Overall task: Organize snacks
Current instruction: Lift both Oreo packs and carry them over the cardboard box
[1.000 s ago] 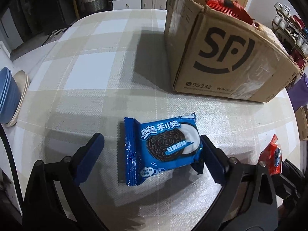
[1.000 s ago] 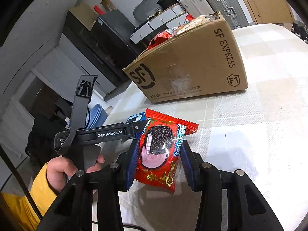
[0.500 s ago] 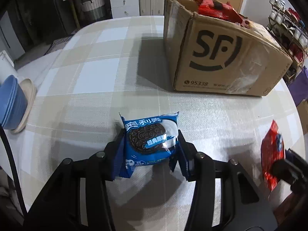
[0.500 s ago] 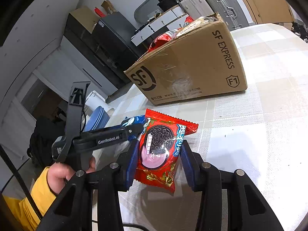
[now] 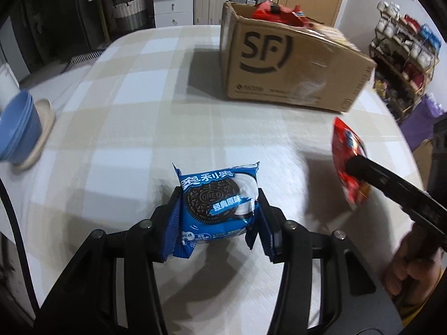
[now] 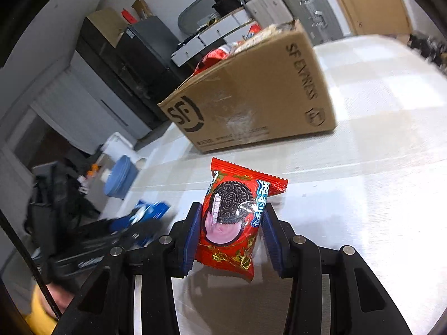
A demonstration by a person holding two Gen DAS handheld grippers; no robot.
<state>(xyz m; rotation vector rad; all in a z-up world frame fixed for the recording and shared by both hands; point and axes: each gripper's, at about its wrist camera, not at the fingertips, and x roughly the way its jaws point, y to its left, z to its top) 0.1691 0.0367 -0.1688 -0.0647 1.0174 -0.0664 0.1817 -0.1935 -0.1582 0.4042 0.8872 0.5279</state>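
Both grippers are clamped: left gripper (image 5: 218,212) on the blue pack (image 5: 216,209), right gripper (image 6: 230,223) on the red pack (image 6: 233,217), near the box (image 5: 293,67). Carry the 2 packs over its open top before releasing.

- The left gripper (image 5: 218,209) sits at six o'clock, its blue pads pressed on both sides of a blue Oreo packet (image 5: 218,209).
- The packet is held above the checked tablecloth (image 5: 134,111).
- A cardboard box (image 5: 290,67) marked SF stands at one o'clock, with red packets (image 5: 273,11) showing above its open top.
- At three o'clock the right gripper (image 5: 349,167) clamps a red snack packet (image 5: 345,150); the person's hand (image 5: 410,262) grips its handle at four o'clock.
- Stacked blue bowls (image 5: 16,128) lean at nine o'clock beside a beige dish (image 5: 44,128).
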